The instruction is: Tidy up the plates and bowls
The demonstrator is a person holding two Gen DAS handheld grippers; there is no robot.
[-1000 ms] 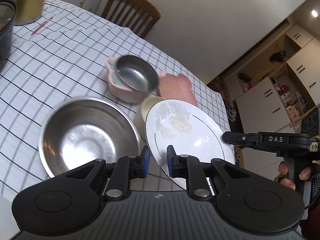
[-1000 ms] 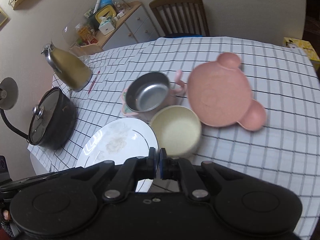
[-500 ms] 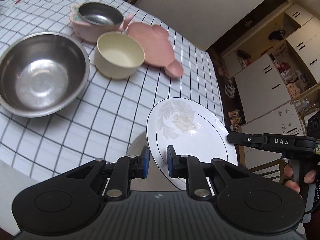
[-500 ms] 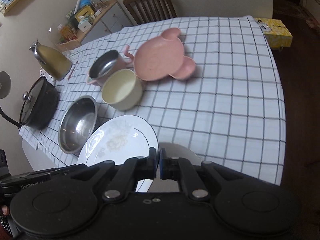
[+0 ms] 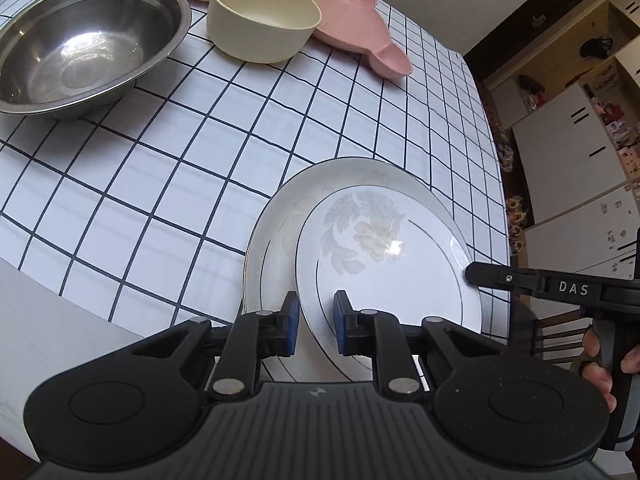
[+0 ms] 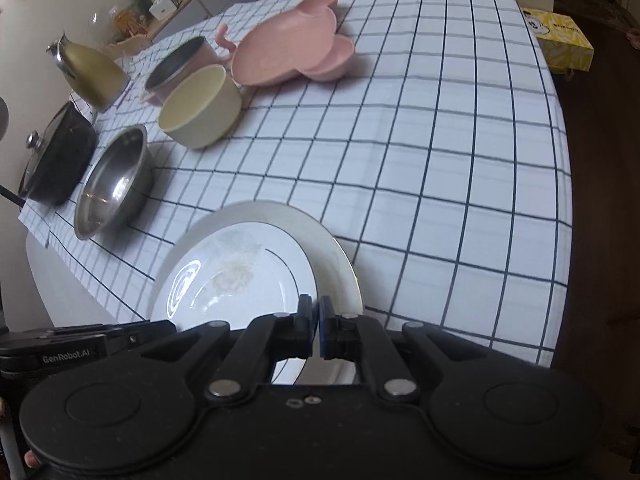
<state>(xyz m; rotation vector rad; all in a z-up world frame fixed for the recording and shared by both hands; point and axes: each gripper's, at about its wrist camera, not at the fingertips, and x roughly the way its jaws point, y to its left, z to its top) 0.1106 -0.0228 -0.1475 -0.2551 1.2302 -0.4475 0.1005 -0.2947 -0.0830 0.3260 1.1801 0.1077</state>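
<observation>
The right tool (image 6: 315, 322) pinches the floral plate (image 6: 236, 280) just above a larger plate (image 6: 332, 248).

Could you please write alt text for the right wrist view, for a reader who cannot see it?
The right gripper is shut on the rim of a white floral plate, held over a larger white plate on a checked tablecloth. Beyond stand a steel bowl, a cream bowl and a pink bear-shaped plate.

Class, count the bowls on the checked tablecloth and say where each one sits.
3. The steel bowl sits nearest the black pot; the cream bowl is beyond it; the pink bowl with a steel lining is behind that, beside the pink plate. None seems hidden.
</observation>
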